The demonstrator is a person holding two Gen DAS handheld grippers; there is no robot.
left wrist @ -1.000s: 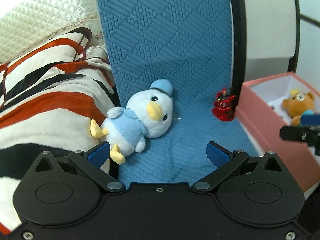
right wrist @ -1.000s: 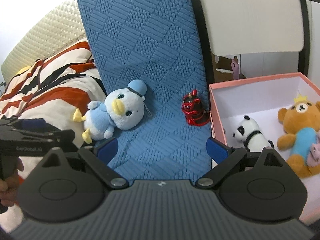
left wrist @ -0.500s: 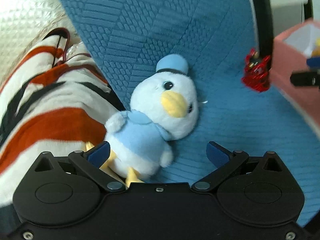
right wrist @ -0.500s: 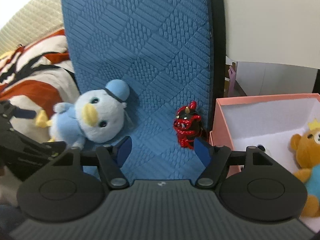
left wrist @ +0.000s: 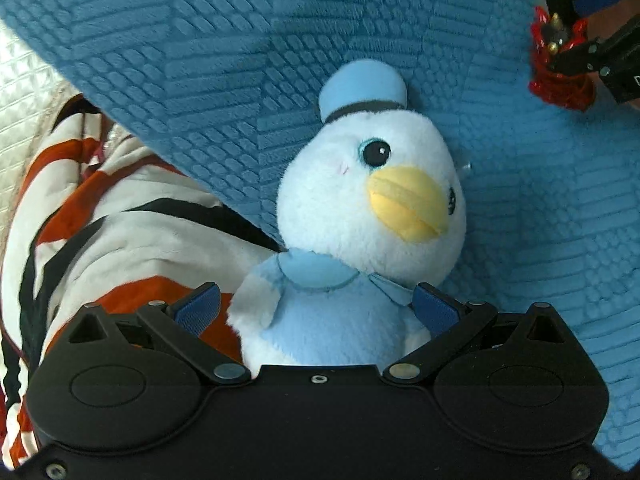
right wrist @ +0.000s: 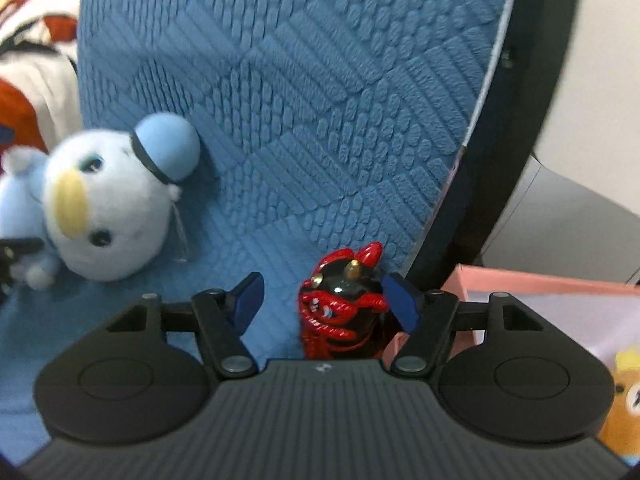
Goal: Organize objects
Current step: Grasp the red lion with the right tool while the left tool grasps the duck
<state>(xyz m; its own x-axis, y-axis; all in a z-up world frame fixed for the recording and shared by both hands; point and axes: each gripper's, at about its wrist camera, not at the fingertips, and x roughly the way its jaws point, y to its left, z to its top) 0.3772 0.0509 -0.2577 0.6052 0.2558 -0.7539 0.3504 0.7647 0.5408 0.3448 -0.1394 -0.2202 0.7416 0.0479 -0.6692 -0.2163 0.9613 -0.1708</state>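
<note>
Left wrist view: left gripper jaws spread wide, straddling the plush duck's torso, not yet pinching; the duck lies on the blue quilted cushion beside the striped blanket. Right gripper also open, bracketing the red figurine standing by the pink box, the likely destination for both.

Blue quilted bedspread, striped blanket (red, white, black), pale wall
</note>
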